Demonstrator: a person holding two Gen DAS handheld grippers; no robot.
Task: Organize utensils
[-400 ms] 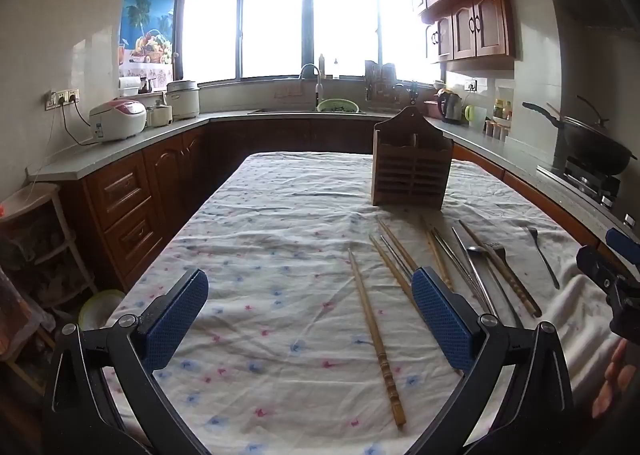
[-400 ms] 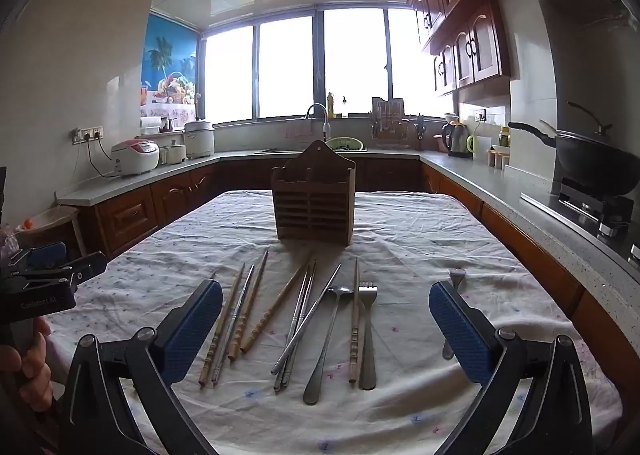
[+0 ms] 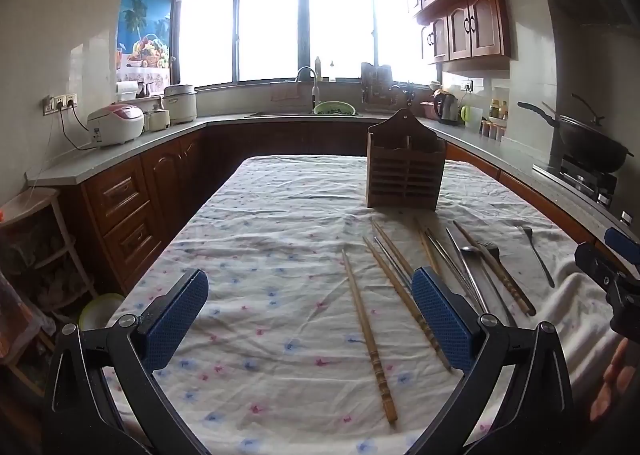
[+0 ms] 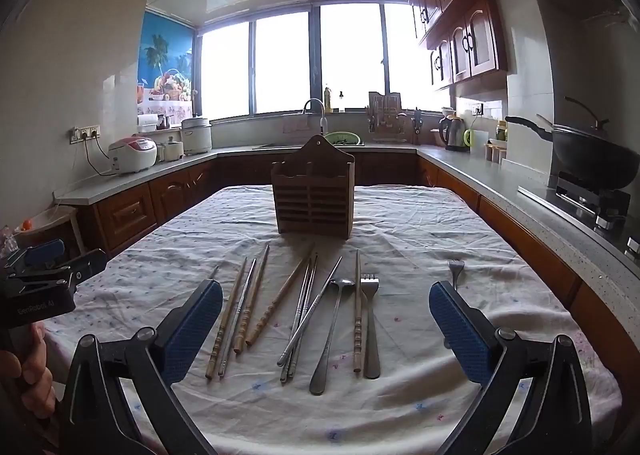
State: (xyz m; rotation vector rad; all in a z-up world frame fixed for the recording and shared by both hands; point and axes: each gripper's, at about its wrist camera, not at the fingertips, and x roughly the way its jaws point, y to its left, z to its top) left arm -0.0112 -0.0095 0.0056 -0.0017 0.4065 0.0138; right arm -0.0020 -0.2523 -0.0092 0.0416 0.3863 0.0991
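Note:
A wooden utensil holder [image 4: 313,193] stands upright on the cloth-covered table [image 4: 420,223]; it also shows in the left wrist view [image 3: 405,171]. In front of it lie several wooden chopsticks [image 4: 280,295], metal chopsticks [image 4: 306,315], a spoon [image 4: 332,331], a fork [image 4: 370,319] and a second fork [image 4: 455,273] off to the right. My right gripper [image 4: 326,329] is open and empty above the row of utensils. My left gripper [image 3: 310,321] is open and empty, with a lone wooden chopstick [image 3: 368,331] between its fingers in the view.
Kitchen counters [image 3: 120,151] ring the table, with a rice cooker [image 3: 115,129] at left, a sink [image 3: 316,111] at the back, and a wok [image 4: 592,151] on the stove at right. A shelf [image 3: 36,239] stands left of the table.
Both grippers have shifted very slightly; the views are nearly the same and nothing on the table has moved.

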